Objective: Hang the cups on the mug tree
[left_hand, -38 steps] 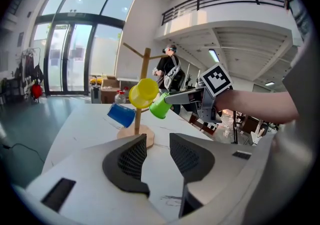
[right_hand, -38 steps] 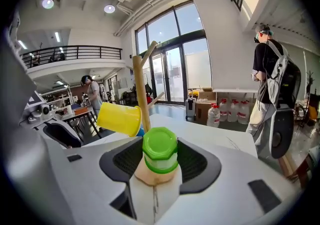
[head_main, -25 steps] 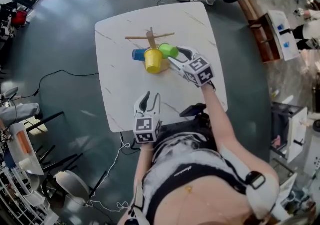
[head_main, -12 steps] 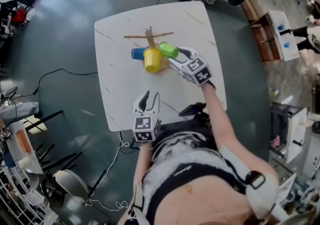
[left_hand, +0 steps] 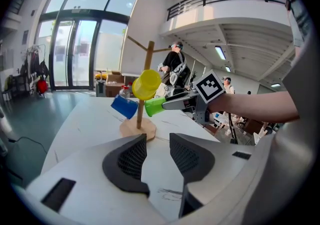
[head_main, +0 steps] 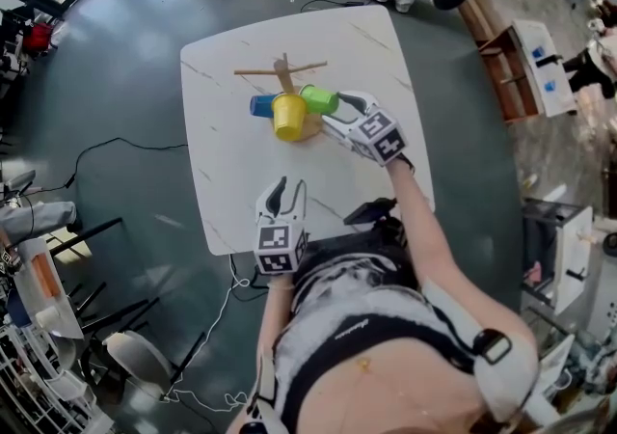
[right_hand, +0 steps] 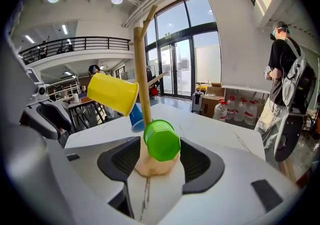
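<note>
As my right gripper reaches in from 4 o'clock of the mug tree, its jaws have just been opening. The green cup sits between them, but the pads no longer pinch it, so I judge it let go and resting on its peg at about 3 o'clock of the post. The yellow cup hangs at 6 o'clock and the blue cup at 8 o'clock, both apart from my jaws. My left gripper waits near the table's 6 o'clock edge, jaws parted with nothing between them. I see no further cup lying on the table, and the upper pegs are bare. All three cups look hung, so what remains, I think, is backing my right jaws away without nudging the green cup off.
</note>
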### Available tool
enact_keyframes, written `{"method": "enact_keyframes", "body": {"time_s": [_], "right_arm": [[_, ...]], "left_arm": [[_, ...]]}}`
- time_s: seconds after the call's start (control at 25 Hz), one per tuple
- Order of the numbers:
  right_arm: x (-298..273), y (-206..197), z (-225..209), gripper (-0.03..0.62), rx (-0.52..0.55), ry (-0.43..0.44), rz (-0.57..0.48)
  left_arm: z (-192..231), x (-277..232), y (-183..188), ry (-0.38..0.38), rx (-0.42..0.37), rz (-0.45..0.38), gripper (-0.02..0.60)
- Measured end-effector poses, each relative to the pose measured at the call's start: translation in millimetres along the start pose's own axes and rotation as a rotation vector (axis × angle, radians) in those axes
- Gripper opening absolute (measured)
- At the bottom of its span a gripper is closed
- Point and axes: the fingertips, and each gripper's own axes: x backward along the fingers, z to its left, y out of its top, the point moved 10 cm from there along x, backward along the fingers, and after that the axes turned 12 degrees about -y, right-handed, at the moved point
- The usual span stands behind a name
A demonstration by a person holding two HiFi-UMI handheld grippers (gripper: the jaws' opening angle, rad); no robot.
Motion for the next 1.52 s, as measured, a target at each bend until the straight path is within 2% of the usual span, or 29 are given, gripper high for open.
{"method": "enact_keyframes", "body": {"time_s": [0.68,0.76,1.08,1.24,1.52], "right_arm": [[53,-3,10,0.254,-0.007,-0.011,-0.068],[60,-4,14,0.227,-0.007,-0.007,-0.081],[95,0,26,0.026,-0.012,-0.011,-0.172],[109,1,34,0.003,-0.018,-0.005,-0.205],[122,-7,47,0.003,-0.008,0.013,-0.209]], "left_arm": [[-10,0,3,-0.010,-0.015,-0.044,0.149],[-11,1,5,-0.009,-0.021,-0.050,0.145],[-17,4,12,0.002,-0.050,-0.097,0.115],[-23,4,16,0.001,-0.061,-0.112,0.096],[-34,3,22,0.010,-0.078,-0.139,0.046]]}}
